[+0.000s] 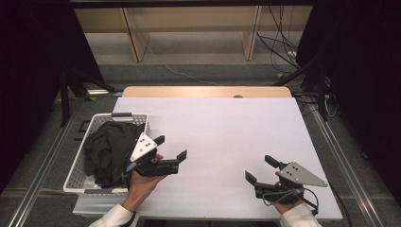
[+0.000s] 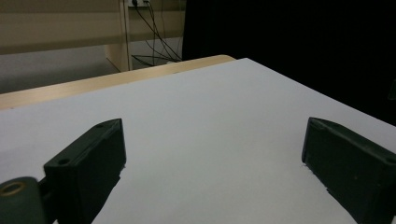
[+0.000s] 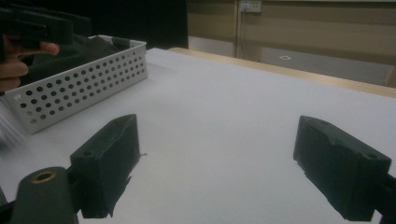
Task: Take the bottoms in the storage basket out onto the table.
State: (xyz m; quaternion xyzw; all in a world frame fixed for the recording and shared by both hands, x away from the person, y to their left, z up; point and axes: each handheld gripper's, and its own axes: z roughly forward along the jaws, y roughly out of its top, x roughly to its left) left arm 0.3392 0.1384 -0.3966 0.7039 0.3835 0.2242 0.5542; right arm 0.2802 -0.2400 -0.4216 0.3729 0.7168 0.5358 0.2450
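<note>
Dark cloth (image 1: 108, 153) lay bundled inside the white perforated basket (image 1: 75, 177), which stood at the left edge of the bench (image 1: 227, 137). The cloth filled most of the basket and rose a little above its rim; in the right gripper view the same cloth (image 3: 81, 49) showed as a dark heap over the basket's holed wall (image 3: 79, 88).

Just beside the basket, on its right, the left tongs (image 1: 171, 148) hung above the white bench top, held in the person's left hand (image 1: 144, 182), with the grey three-cornered plate turned toward the basket. Their jaws stood wide apart and clasped nothing; they pointed away from the basket, across the bench. In the left gripper view the left tongs (image 2: 212, 154) framed bare white surface (image 2: 210, 116) between the two black jaws.

Well apart from the basket, toward the near right corner of the bench, the right tongs (image 1: 260, 169) were held low in the person's right hand (image 1: 286, 203). Their jaws were also spread wide with nothing between them. In the right gripper view the right tongs (image 3: 215, 158) faced toward the basket, with white bench between them and it.
</note>
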